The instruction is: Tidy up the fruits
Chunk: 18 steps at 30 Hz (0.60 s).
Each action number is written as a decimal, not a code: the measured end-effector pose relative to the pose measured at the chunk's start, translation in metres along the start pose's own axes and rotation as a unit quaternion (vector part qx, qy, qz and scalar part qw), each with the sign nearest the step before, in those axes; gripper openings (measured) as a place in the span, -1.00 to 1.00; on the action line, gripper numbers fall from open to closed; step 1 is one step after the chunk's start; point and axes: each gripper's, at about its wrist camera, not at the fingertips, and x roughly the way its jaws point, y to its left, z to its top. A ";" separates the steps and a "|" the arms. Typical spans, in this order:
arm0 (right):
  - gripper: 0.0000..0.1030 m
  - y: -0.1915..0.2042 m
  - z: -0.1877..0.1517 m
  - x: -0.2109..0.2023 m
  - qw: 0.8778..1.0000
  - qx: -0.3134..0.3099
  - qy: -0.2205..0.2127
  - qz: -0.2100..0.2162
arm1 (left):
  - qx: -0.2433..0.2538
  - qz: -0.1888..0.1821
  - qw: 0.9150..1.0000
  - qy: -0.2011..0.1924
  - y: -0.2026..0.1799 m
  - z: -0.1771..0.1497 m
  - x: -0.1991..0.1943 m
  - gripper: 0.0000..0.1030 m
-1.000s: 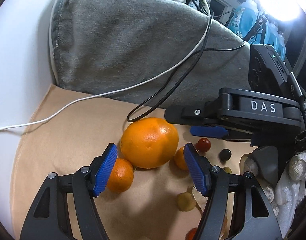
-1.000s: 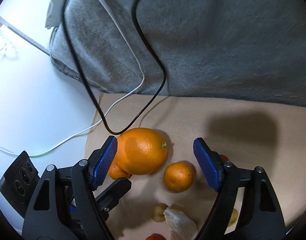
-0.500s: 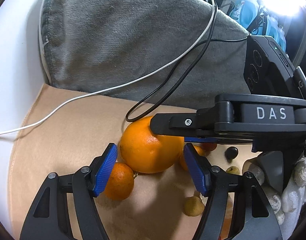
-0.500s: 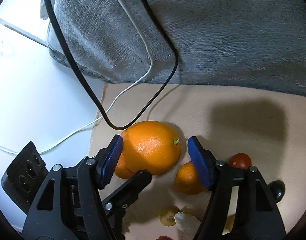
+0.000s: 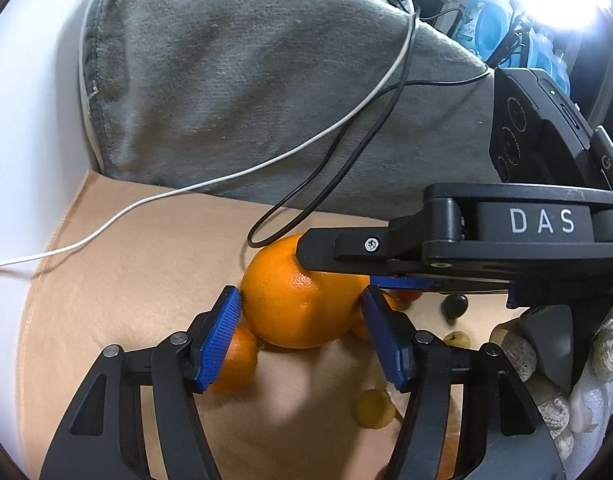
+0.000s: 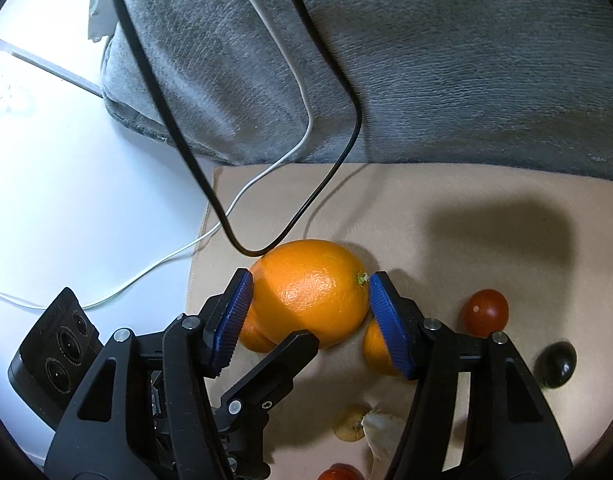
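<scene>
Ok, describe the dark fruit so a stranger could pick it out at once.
Start at the grey blanket and come down onto the tan mat. Right of the big orange lies a red tomato; the dark fruit sits just below-right, small, glossy, the only near-black one.

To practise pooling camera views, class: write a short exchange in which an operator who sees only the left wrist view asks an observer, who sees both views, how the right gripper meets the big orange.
Operator: My view shows the right gripper only side-on. Where are its pads?
Observer: One on each side of the big orange. The jaws are closing with the orange between them.
Operator: I see no stalk on the fruit. Which way does it face?
Observer: The stem end points sideways, right next to the right-hand pad.
</scene>
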 end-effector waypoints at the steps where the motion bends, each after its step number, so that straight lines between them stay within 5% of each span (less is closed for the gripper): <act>1: 0.24 0.000 -0.001 -0.003 1.000 0.002 0.000 0.001 | 0.003 0.001 1.000 -0.001 -0.002 0.001 -0.001 0.21; 18: 0.24 -0.005 -0.024 -0.065 1.000 0.010 -0.019 0.013 | 0.034 -0.005 0.999 -0.028 -0.047 -0.003 -0.030 0.21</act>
